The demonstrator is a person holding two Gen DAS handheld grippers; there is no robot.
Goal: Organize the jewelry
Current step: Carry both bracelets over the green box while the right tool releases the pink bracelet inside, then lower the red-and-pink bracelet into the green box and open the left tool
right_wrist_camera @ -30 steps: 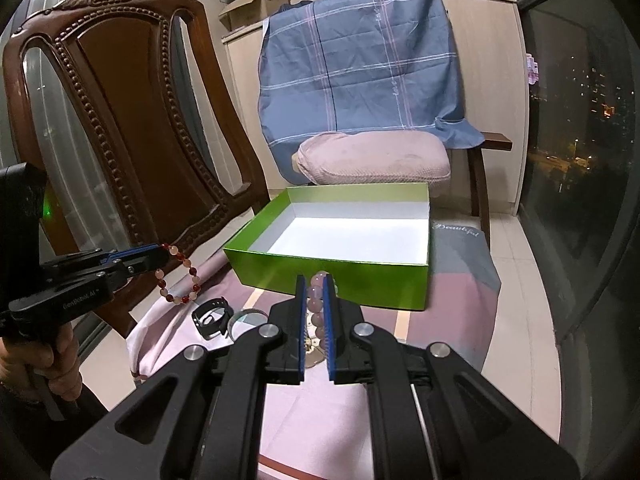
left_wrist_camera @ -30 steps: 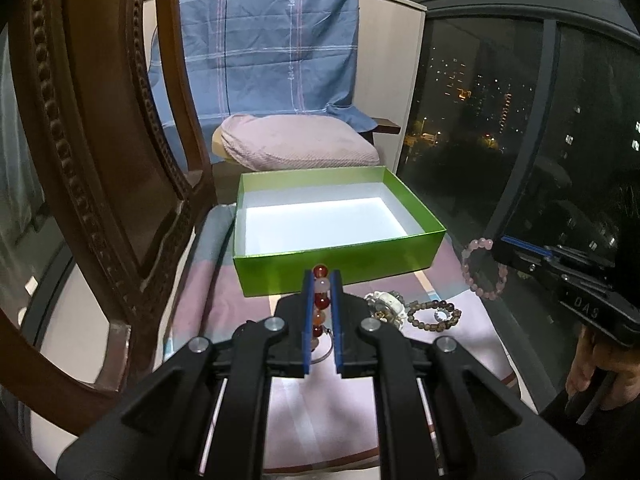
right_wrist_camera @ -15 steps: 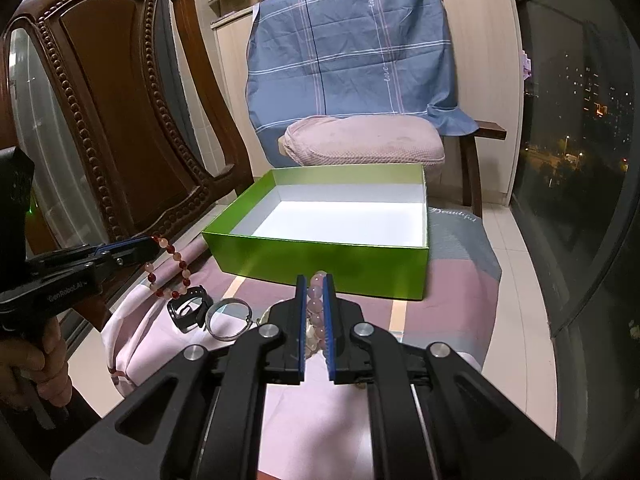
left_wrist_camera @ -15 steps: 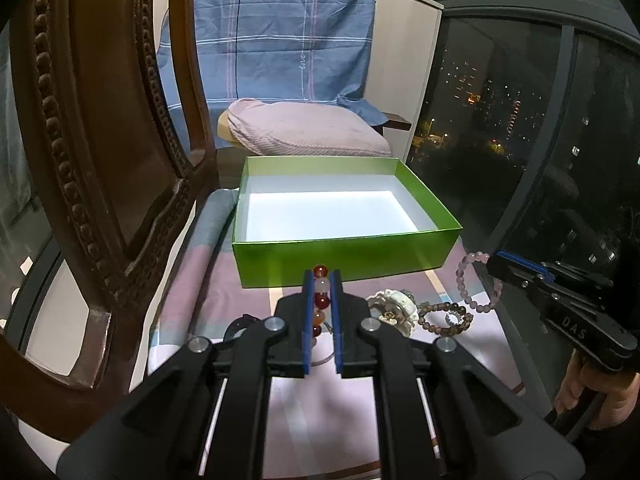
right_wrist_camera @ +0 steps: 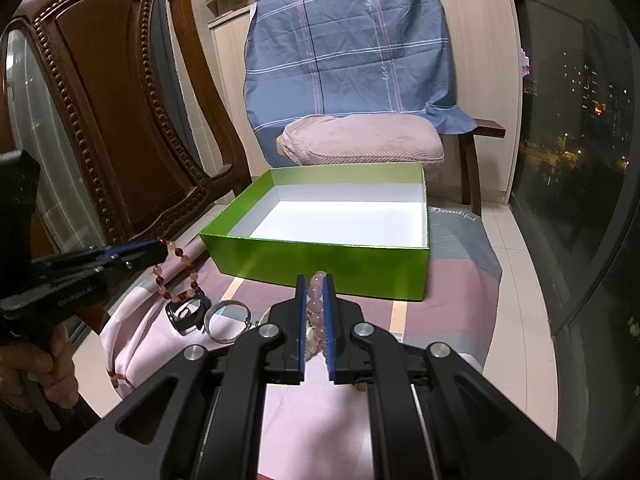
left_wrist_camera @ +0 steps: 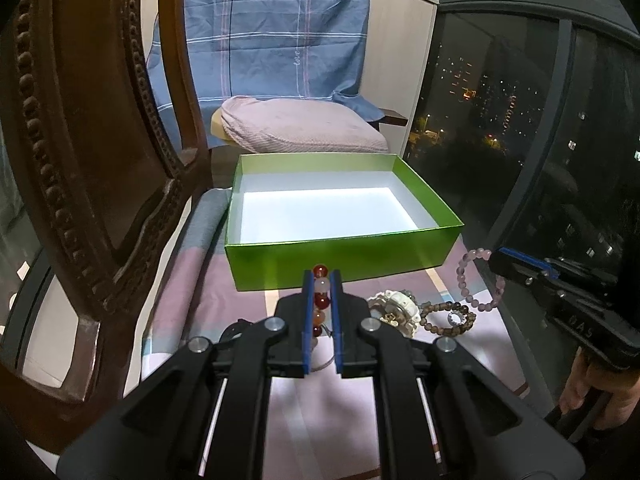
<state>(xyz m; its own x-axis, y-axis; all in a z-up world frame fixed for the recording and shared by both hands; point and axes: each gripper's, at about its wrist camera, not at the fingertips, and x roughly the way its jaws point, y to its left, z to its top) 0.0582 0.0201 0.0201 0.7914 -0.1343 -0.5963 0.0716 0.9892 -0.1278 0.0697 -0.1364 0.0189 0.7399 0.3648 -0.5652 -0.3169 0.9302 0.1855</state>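
Note:
A green box (left_wrist_camera: pixel 340 254) (right_wrist_camera: pixel 320 262) with a white inside stands open on a pink and grey cloth. My left gripper (left_wrist_camera: pixel 322 276) (right_wrist_camera: pixel 160 249) is shut on a red and white bead bracelet (left_wrist_camera: pixel 320 294) (right_wrist_camera: pixel 176 276), held above the cloth just short of the box's near wall. My right gripper (right_wrist_camera: pixel 315 282) (left_wrist_camera: pixel 496 260) is shut on a pale pink bead bracelet (right_wrist_camera: pixel 314 304) (left_wrist_camera: pixel 476 280), held near the box's front right corner. On the cloth lie a white watch (left_wrist_camera: pixel 394 310), a brown bead bracelet (left_wrist_camera: pixel 448 318), a black ring-shaped piece (right_wrist_camera: pixel 186 316) and a silver bangle (right_wrist_camera: pixel 226 320).
A carved wooden chair back (left_wrist_camera: pixel 80 160) (right_wrist_camera: pixel 120 112) rises close on the left. Behind the box stands a seat with a pink cushion (right_wrist_camera: pixel 360 144) and a blue checked cloth (right_wrist_camera: pixel 348 52). Dark windows (left_wrist_camera: pixel 520 120) run along the right. A person's hands (right_wrist_camera: pixel 36 368) (left_wrist_camera: pixel 592 392) hold the gripper handles.
The left gripper has come closer to the box and sunk a little, the bracelet still in it. The right gripper has barely moved.

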